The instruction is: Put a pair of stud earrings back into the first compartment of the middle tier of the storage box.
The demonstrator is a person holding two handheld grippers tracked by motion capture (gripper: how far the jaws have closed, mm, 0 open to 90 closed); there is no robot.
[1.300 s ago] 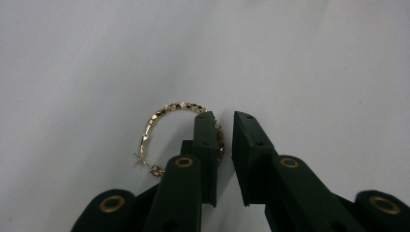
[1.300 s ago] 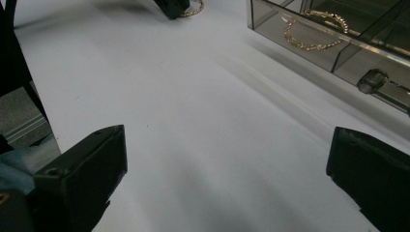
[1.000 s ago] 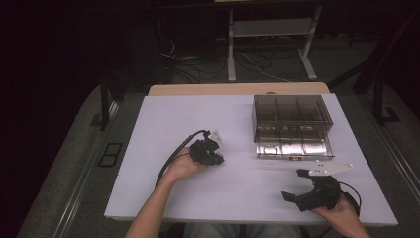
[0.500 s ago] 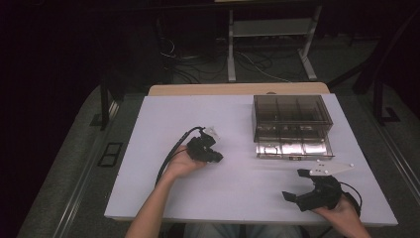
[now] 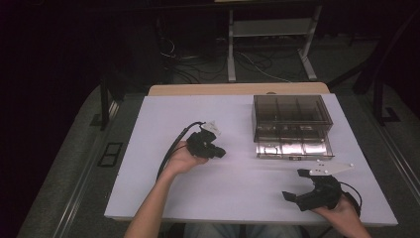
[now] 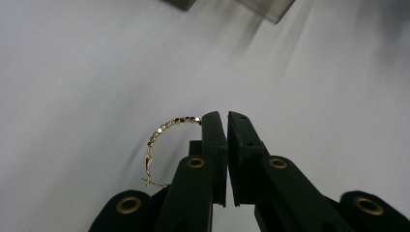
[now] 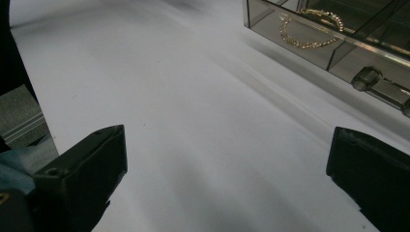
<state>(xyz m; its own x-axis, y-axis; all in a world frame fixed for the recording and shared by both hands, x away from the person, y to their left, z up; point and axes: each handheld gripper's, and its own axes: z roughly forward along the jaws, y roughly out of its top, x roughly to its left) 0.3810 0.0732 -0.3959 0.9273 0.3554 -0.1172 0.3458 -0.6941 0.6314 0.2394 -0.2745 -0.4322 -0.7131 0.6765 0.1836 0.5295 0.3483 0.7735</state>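
Left hand-held gripper (image 6: pixel 227 121) clamped tight on a thin gold chain (image 6: pixel 162 133) of small faceted links; chain curves out left of the jaws, tiny cross pendant at its lower end, above the white counter (image 6: pixel 72 72); right hand-held gripper (image 7: pixel 227 159) gapes wide, nothing between; box (image 5: pixel 291 124) nearby.

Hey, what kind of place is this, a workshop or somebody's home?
Probably a lab or recording room, not a home: a white-covered table under a fixed camera, loose cables on the floor beyond a bare metal stand, and a person working with hand-held grippers beside a clear drawer box.
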